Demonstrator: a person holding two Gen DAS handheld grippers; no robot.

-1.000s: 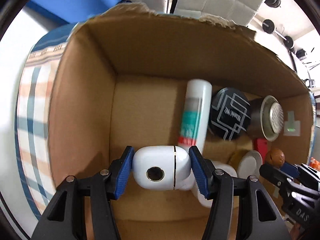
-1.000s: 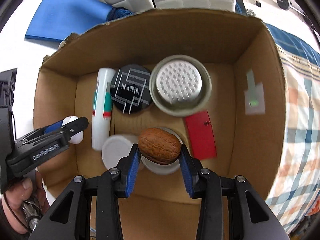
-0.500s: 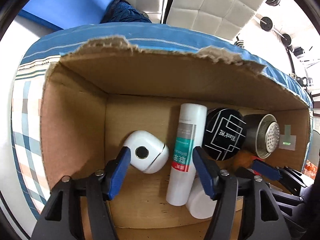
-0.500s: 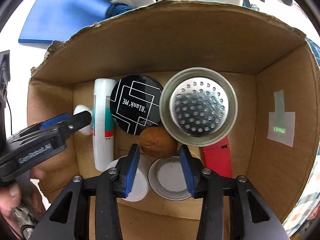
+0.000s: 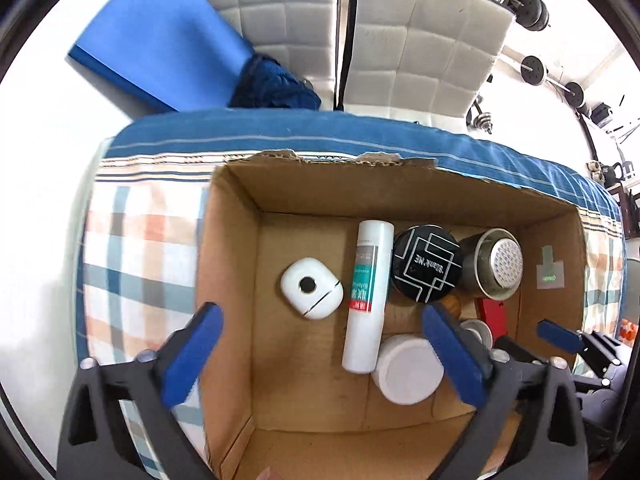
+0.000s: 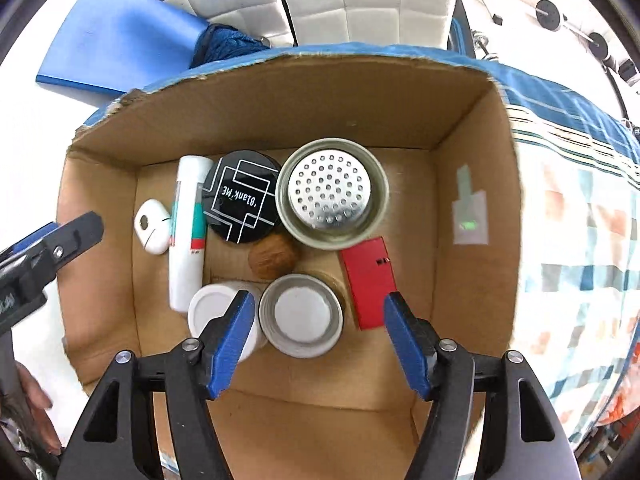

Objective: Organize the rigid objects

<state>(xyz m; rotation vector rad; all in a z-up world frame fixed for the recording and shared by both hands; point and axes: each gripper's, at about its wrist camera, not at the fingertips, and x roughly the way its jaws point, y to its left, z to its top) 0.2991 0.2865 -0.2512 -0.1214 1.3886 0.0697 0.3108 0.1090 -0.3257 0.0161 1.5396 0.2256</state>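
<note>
A cardboard box (image 5: 228,280) (image 6: 472,184) holds the objects. A white rounded case (image 5: 312,294) (image 6: 151,227) lies at its left, beside a white tube (image 5: 367,296) (image 6: 186,236). A walnut (image 6: 273,258) (image 5: 452,305) lies between a black round tin (image 6: 242,202) (image 5: 427,264) and a white-lined lid (image 6: 302,315). My left gripper (image 5: 320,354) is open and empty above the box. My right gripper (image 6: 320,338) is open and empty above the lid.
The box also holds a perforated metal strainer cup (image 6: 332,193) (image 5: 496,264), a red card (image 6: 370,282) and a white cap (image 5: 408,370) (image 6: 212,310). The box stands on a plaid cloth (image 5: 132,248). A blue mat (image 5: 160,36) and white padded chairs (image 5: 420,40) stand behind.
The left gripper released the white case into the box and the right gripper released the walnut. Both opened wider and drew back up and away from the box.
</note>
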